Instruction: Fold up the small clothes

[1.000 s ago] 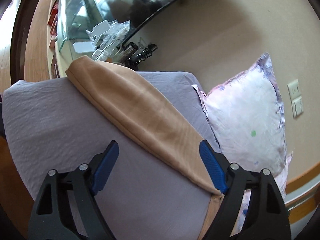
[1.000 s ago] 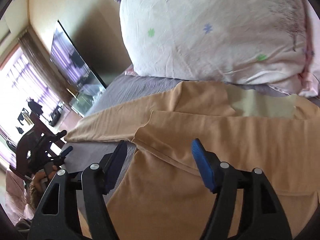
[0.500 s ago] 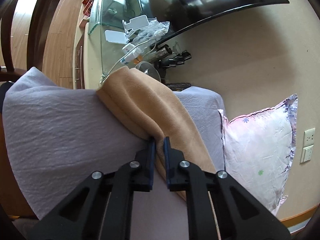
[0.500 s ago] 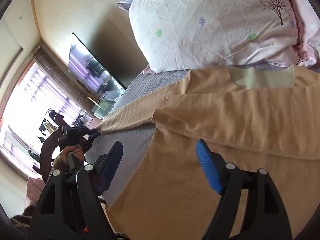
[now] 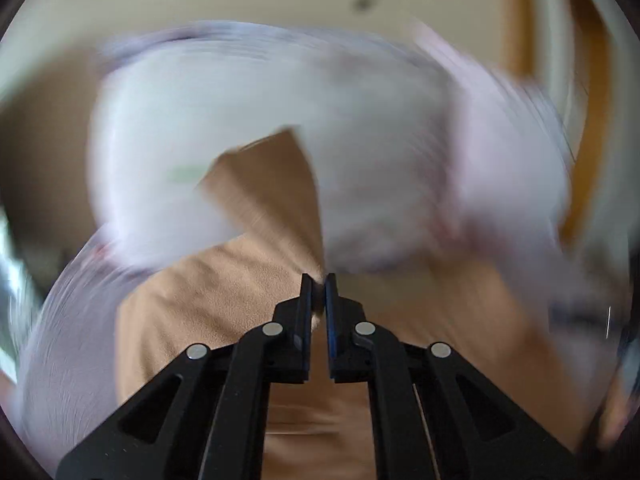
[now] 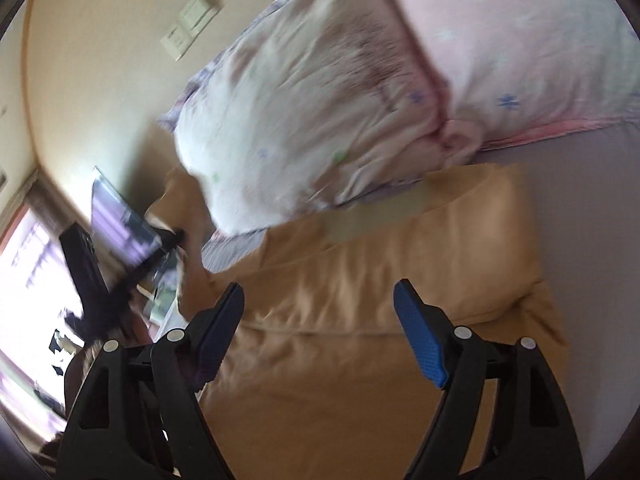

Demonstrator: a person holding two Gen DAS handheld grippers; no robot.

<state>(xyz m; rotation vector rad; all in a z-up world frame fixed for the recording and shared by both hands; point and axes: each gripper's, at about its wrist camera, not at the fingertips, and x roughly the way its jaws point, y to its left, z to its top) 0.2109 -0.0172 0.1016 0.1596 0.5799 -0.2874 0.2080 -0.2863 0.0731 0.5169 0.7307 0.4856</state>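
A tan long-sleeved top (image 6: 360,300) lies spread on the grey bed sheet (image 6: 592,200). My left gripper (image 5: 319,282) is shut on its tan sleeve (image 5: 276,188), which rises up in front of the pillow; that view is blurred by motion. The top's body also shows below the left gripper (image 5: 208,300). My right gripper (image 6: 320,300) is open and empty, hovering over the folded middle of the top. The left gripper shows dimly at the left of the right wrist view (image 6: 168,240), with the lifted sleeve beside it.
A white flowered pillow (image 6: 304,128) and a pink pillow (image 6: 520,48) lie at the head of the bed, touching the top's collar edge. A beige wall with switches (image 6: 192,20) is behind. A television (image 6: 116,220) and a bright window (image 6: 24,280) are at far left.
My left gripper, shut on the sleeve end, has lifted it and swung it from the bed's far edge toward the pillows and the top's body. My right gripper stayed open and shifted over the top.
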